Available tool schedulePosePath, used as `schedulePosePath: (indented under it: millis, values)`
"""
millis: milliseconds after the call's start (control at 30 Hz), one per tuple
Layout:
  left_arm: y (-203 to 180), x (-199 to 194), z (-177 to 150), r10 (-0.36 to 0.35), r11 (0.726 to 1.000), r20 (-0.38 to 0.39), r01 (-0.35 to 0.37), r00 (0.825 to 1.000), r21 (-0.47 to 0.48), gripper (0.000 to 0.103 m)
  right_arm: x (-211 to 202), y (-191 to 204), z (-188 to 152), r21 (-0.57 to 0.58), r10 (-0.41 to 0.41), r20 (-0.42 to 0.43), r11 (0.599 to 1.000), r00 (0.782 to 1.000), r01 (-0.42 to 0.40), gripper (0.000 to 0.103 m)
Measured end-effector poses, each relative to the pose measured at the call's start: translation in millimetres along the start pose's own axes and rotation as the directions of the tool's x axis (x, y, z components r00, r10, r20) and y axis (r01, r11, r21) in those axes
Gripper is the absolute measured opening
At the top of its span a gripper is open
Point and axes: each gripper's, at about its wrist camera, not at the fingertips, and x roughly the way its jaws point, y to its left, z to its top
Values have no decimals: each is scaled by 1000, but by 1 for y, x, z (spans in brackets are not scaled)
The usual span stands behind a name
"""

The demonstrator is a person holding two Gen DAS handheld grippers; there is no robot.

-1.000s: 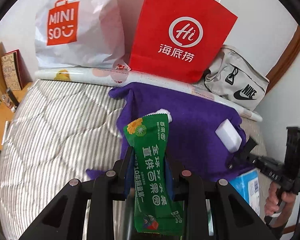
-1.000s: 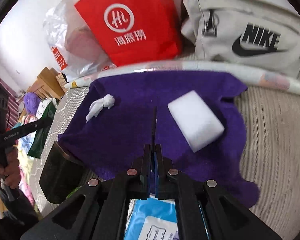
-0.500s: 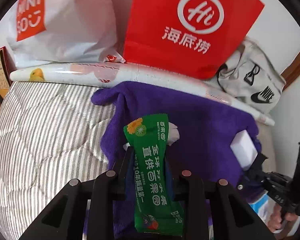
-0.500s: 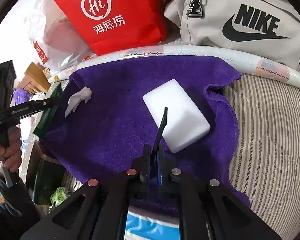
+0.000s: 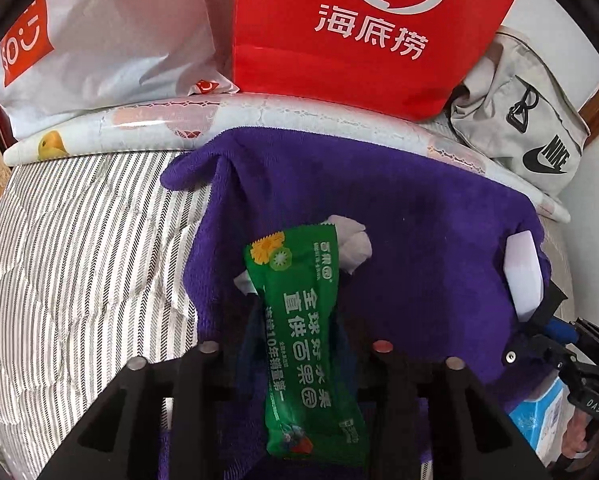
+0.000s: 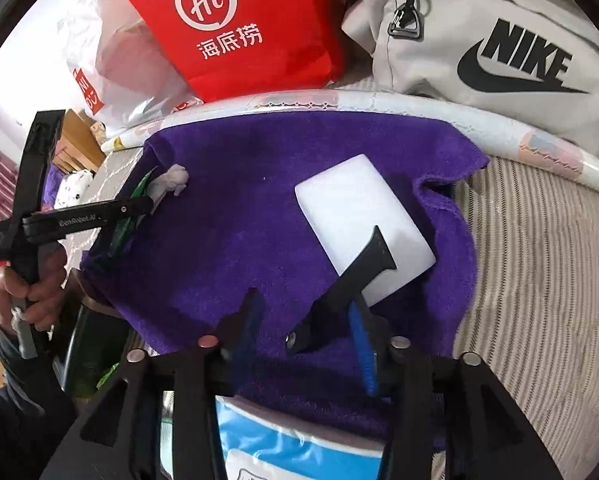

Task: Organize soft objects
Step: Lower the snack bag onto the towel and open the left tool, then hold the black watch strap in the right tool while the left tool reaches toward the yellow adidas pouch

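— Where do we see the green packet (image 5: 307,344) against the left gripper (image 5: 297,320)?

— Lengthwise between its two fingers, top end reaching past the tips over the purple towel (image 5: 419,232), bottom end back toward the camera. The jaws have just been opening. Dark gaps show along both edges of the packet, so the pads look apart from it; we read that gripper as released, with the packet still sitting in the gap.

— And what lies just behind the packet's top?

— A crumpled white tissue (image 5: 351,240), on the towel, partly hidden by the packet.

— The right gripper (image 6: 299,340)?

— Its jaws have just been opening too, and they stand apart with bare purple towel between them. A black tab rises from near the right finger and leans over the near corner of the white sponge (image 6: 363,224); whether it touches, we cannot tell. The sponge lies flat on the towel, ahead and to the right of the tips.

— Shall we count?

— One green packet, one tissue, one sponge, one purple towel spread on the striped quilt (image 5: 79,260). Two grippers. At the back we count three bags: one red paper bag (image 5: 359,32), one white plastic bag (image 5: 99,40), one grey Nike bag (image 6: 499,40). One blue-and-white pack (image 6: 291,444) sits under the right gripper, at the towel's near edge.
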Motion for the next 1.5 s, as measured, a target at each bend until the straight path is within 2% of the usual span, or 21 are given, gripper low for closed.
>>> schedulePosePath:
  millis: [100, 167, 300, 467, 567, 667, 733, 833, 900, 1100, 1233, 1300, 1400, 1500]
  values:
    - [-3, -6, -2, -13, 1000, 10, 12, 1000, 14, 50, -4, 2, -3, 1, -30, -6, 1000, 1000, 30, 50]
    - [-6, -12, -5, 18, 999, 29, -19, 999, 29, 55, -8, 4, -6, -7, -68, -13, 998, 998, 68, 51]
    - [-4, -29, -12, 26, 999, 59, -28, 998, 37, 55, -16, 2, -11, 10, -153, -7, 988, 988, 153, 52]
    - [-3, -66, -31, 17, 999, 165, -25, 986, 45, 55, -29, 2, -20, 35, -161, 19, 986, 987, 160, 52]
    - [0, -89, -46, 16, 999, 191, -26, 981, 46, 55, -49, 8, -30, 32, -199, 101, 980, 975, 197, 52]
    - [4, -109, -64, -39, 999, 193, 32, 980, 40, 55, -75, 19, -44, 33, -231, 215, 973, 949, 229, 52]
    - [4, -121, -78, -53, 998, 194, 44, 980, 48, 55, -95, 27, -58, 35, -229, 281, 973, 932, 229, 52]
    - [-2, -136, -104, -44, 998, 211, 32, 976, 62, 55, -115, 41, -80, 37, -215, 332, 976, 919, 215, 53]
    - [-5, -145, -122, -53, 997, 211, 39, 976, 70, 55, -124, 49, -95, 33, -197, 329, 980, 923, 198, 57]
    - [-5, -155, -180, -88, 992, 183, 70, 979, 102, 55, -126, 80, -142, -1, -174, 280, 983, 944, 181, 57]
    - [6, -151, -207, -92, 994, 158, 81, 983, 73, 55, -117, 109, -167, -79, -106, 267, 988, 958, 131, 57]
    - [12, -150, -219, -98, 994, 152, 90, 984, 61, 55, -107, 122, -174, -117, -79, 258, 987, 963, 112, 56]
    - [21, -149, -232, -80, 996, 161, 74, 984, 39, 55, -88, 138, -179, -173, -41, 237, 981, 971, 84, 49]
    - [27, -147, -244, -64, 998, 170, 58, 983, 36, 55, -66, 148, -177, -211, 7, 187, 977, 982, 34, 48]
